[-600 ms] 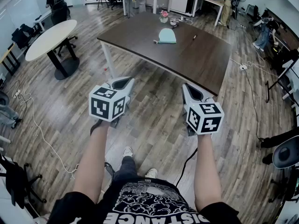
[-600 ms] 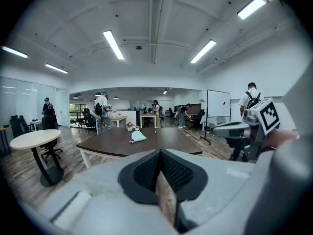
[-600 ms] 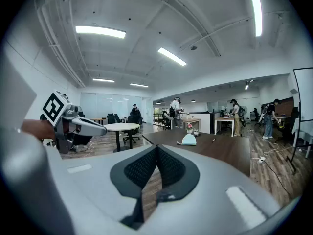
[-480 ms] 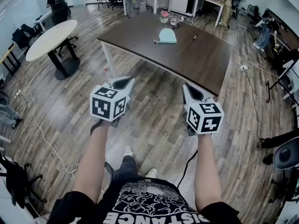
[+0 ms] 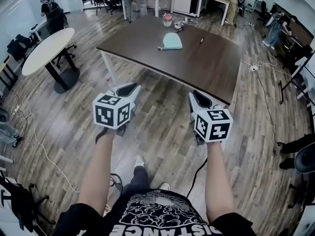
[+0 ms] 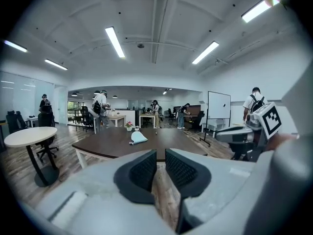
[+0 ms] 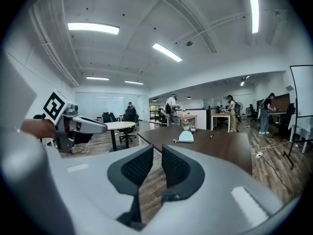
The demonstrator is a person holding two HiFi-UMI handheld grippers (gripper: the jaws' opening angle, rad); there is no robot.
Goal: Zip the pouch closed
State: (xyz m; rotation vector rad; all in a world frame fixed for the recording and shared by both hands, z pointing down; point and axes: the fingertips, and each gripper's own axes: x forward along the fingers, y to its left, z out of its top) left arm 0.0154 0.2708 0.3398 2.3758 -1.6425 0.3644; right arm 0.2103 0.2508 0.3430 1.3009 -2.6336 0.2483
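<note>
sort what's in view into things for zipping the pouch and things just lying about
For the job:
- pouch, lying on the dark table
- left gripper and right gripper, both empty, jaws slightly apart

Just lying about:
- what looks like a pen and a flower pot on the same table
- round white table
- cable on the floor

pale teal fabric pouch point(image 5: 173, 41) lies on the dark wooden table point(image 5: 197, 68) (far side); round white table point(image 5: 47, 45) stands left.
</note>
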